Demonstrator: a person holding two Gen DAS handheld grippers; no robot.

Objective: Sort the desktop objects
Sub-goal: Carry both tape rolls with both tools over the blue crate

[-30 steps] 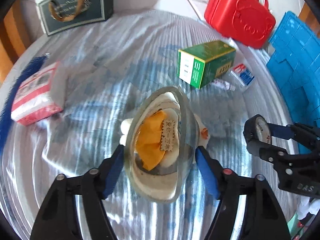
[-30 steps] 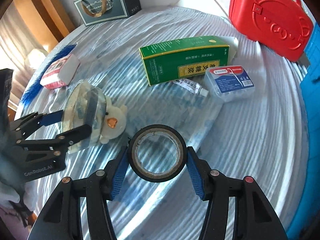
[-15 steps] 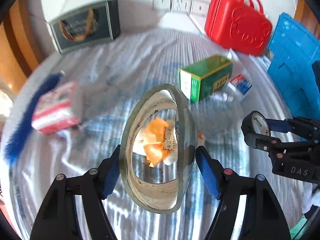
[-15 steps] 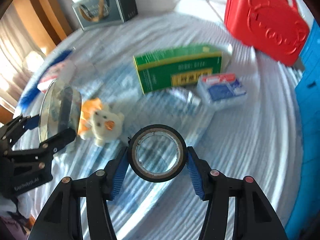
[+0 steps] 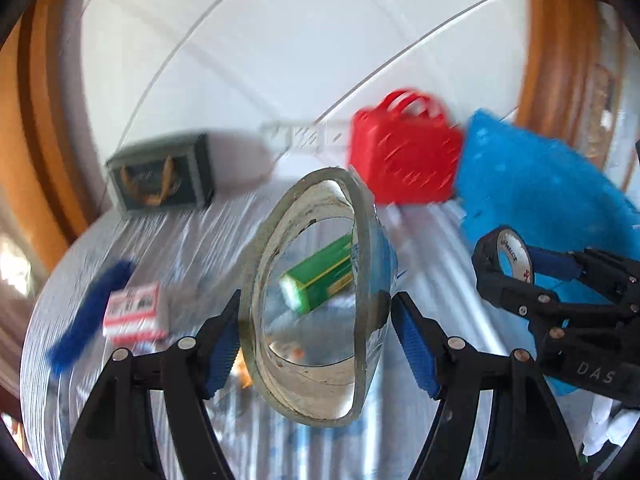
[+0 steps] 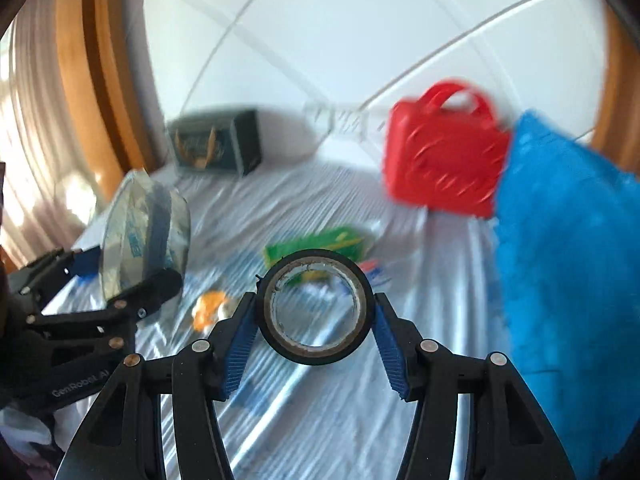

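Left tongs [image 5: 316,338] clamped on clear tape roll [image 5: 312,300]; right tongs [image 6: 316,330] on black tape roll [image 6: 316,306].

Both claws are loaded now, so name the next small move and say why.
Probably carry both rolls toward the blue perforated basket. The left claw grips the wide clear tape roll, the right claw the black tape roll; both hang above the striped cloth, with the basket the nearest container.

The red case [image 6: 444,160] stands just beside the bright blue crate [image 6: 568,280]. Near the red case lie a green box [image 6: 316,246] and an orange and white toy [image 6: 210,308] on a striped silvery cloth [image 6: 344,412]. The small tape roll [image 6: 316,308] is black.
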